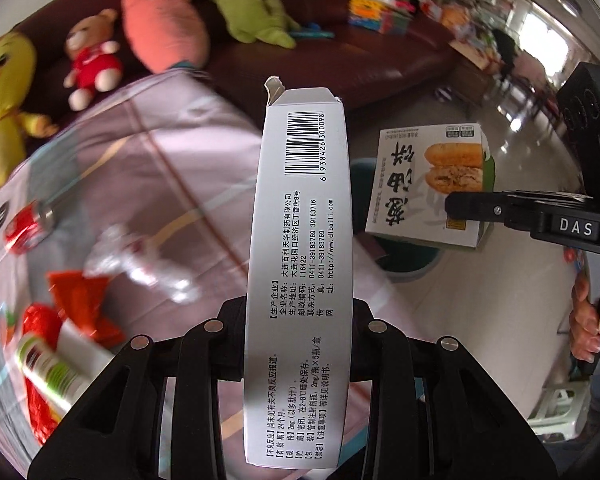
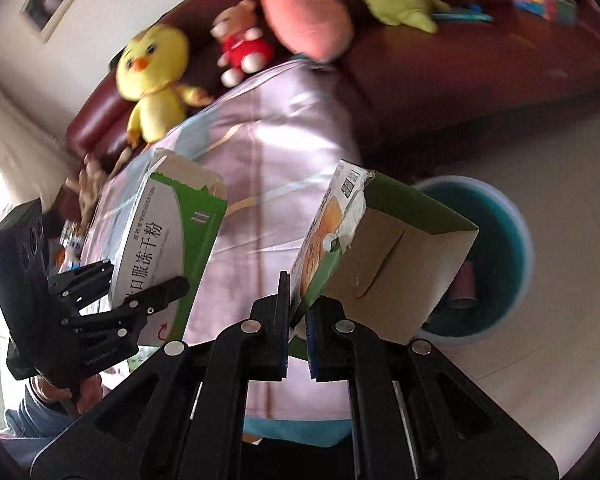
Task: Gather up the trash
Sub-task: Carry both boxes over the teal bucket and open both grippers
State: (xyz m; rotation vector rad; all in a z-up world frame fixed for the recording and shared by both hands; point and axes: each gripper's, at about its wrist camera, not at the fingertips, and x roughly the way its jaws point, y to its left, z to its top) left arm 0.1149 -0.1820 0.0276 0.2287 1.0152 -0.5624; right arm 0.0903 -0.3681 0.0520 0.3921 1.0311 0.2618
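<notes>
My left gripper [image 1: 298,344] is shut on a long white medicine box [image 1: 300,220] with a barcode, which stands up between its fingers. From the right wrist view the same box [image 2: 168,232] shows a green and white face in the left gripper [image 2: 144,276]. My right gripper [image 2: 298,336] is shut on a thin flap of an open food box [image 2: 380,248] printed with a burger picture. That food box [image 1: 428,184] hangs over the teal bin [image 1: 404,264], with the right gripper [image 1: 456,204] coming in from the right. The bin [image 2: 512,240] holds a pink paper cup [image 2: 464,288].
On the cloth-covered glass table [image 1: 172,184] lie a red can [image 1: 28,224], a crumpled clear wrapper [image 1: 140,260], an orange wrapper [image 1: 84,304] and a green and white can [image 1: 48,372]. A dark red sofa [image 1: 340,64] with plush toys stands behind. Pale floor [image 1: 520,280] surrounds the bin.
</notes>
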